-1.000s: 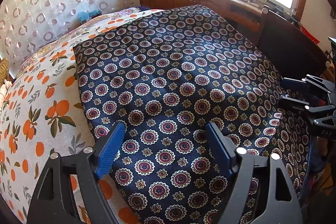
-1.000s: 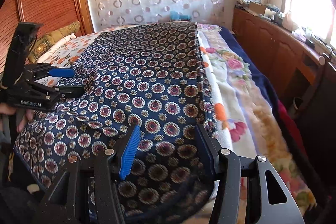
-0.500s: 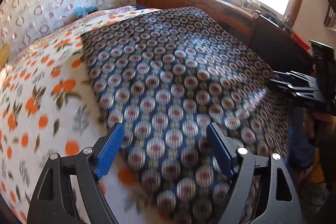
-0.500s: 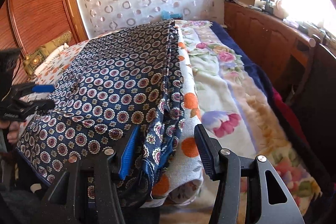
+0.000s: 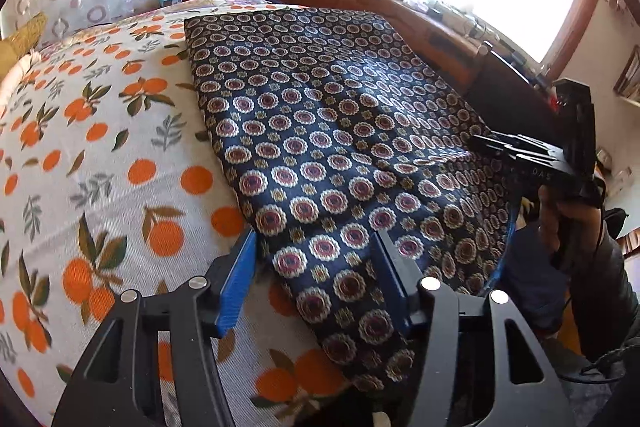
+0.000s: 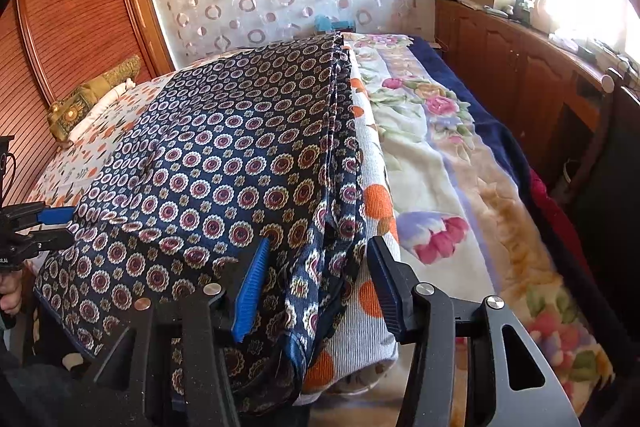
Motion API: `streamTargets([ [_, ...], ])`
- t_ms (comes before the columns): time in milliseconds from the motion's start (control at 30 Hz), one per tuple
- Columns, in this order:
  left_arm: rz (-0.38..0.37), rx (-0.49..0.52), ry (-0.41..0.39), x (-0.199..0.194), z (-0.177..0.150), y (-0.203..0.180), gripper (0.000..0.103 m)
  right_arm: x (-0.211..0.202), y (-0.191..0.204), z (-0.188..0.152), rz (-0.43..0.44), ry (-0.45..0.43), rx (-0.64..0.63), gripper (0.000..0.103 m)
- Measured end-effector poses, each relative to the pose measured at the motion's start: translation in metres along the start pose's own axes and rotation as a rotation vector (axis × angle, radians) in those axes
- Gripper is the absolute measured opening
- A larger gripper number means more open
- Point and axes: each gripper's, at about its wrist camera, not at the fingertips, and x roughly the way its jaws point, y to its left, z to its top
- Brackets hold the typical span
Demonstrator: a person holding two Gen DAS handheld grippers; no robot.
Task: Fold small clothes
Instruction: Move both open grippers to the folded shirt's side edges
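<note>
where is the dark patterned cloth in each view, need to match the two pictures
Left wrist view: the dark patterned cloth fills the centre and right, running from the far bed edge down between the left gripper fingers.
Right wrist view: the same cloth fills the centre and left, its layered edge hanging between the right gripper fingers.
Shared landmark: the orange-print sheet under the cloth.

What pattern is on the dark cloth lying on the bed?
Navy cloth with round maroon-and-cream medallions, clearest in the left wrist view.
</note>
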Motion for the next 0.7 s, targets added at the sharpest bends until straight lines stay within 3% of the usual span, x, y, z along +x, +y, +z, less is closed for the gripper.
streamTargets([
  [500, -0.036, -0.038, -0.030, -0.008, -0.012, -0.001, 0.059, -0.001, 0.011, 0.000, 0.011, 0.027, -0.033, 0.031],
  [700, -0.070, -0.058, -0.034, -0.015, -0.022, -0.002, 0.051, -0.002, 0.017, -0.001, 0.002, 0.040, -0.051, 0.025],
])
